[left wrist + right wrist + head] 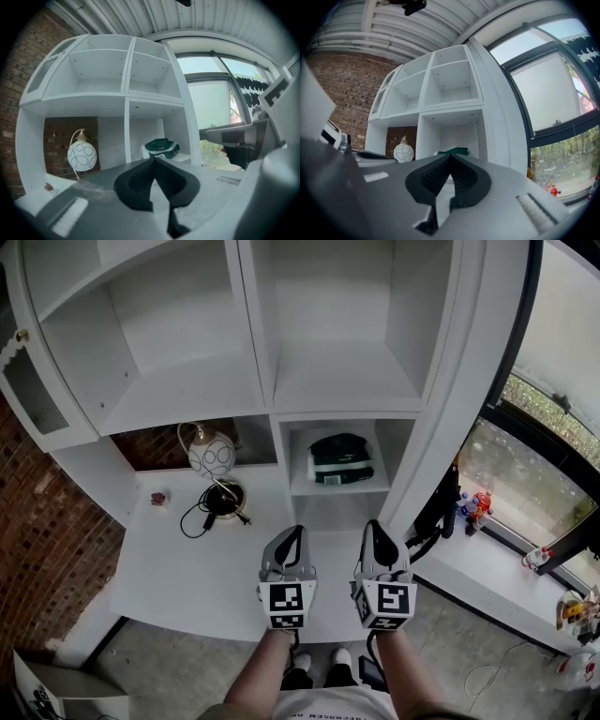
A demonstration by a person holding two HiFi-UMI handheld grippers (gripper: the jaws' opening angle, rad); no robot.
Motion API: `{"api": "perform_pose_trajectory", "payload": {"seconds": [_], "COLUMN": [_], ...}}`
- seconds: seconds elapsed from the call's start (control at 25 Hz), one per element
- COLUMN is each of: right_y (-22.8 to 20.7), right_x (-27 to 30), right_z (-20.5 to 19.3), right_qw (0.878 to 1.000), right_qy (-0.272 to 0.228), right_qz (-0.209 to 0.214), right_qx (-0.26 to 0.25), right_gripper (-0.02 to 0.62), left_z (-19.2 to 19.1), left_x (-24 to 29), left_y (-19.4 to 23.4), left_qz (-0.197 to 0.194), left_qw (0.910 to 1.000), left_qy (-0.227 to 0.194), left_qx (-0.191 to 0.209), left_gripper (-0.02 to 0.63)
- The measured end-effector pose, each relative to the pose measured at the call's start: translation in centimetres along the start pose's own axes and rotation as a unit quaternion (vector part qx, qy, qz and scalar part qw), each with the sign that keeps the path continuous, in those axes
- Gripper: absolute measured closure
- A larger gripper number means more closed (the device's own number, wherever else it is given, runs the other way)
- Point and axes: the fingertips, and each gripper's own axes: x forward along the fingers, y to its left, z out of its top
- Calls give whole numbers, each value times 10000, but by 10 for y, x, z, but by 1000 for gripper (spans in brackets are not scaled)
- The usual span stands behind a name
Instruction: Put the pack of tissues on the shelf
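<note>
A dark green and white pack of tissues (340, 459) lies on a low shelf (339, 487) of the white shelf unit, in the right-hand compartment. It also shows in the left gripper view as the pack of tissues (162, 147), and its top peeks over the jaws in the right gripper view (454, 151). My left gripper (292, 540) and right gripper (377, 533) hover side by side over the white desk top (187, 577), well short of the shelf. Both are shut with nothing between the jaws.
A round white lamp (211, 455) with a black cable (214, 505) stands on the desk at the left, with a small reddish object (158, 498) beside it. Brick wall (42, 549) lies left. A window sill (487, 568) with small figures (476, 506) runs right.
</note>
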Motion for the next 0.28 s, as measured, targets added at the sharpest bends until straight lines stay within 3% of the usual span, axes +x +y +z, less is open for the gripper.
{"api": "perform_pose_trajectory", "payload": {"seconds": [0.28], "right_y": [0], "right_x": [1], "right_z": [2], "right_qw": [10000], "right_qy": [-28], "right_qz": [-4], "right_qx": [4], "right_gripper": [594], "left_z": [0], "left_x": [1], "left_y": [1], "left_qz": [11], "left_qw": [10000], "left_qy": [-7], "left_qx": [4], "left_gripper": [599]}}
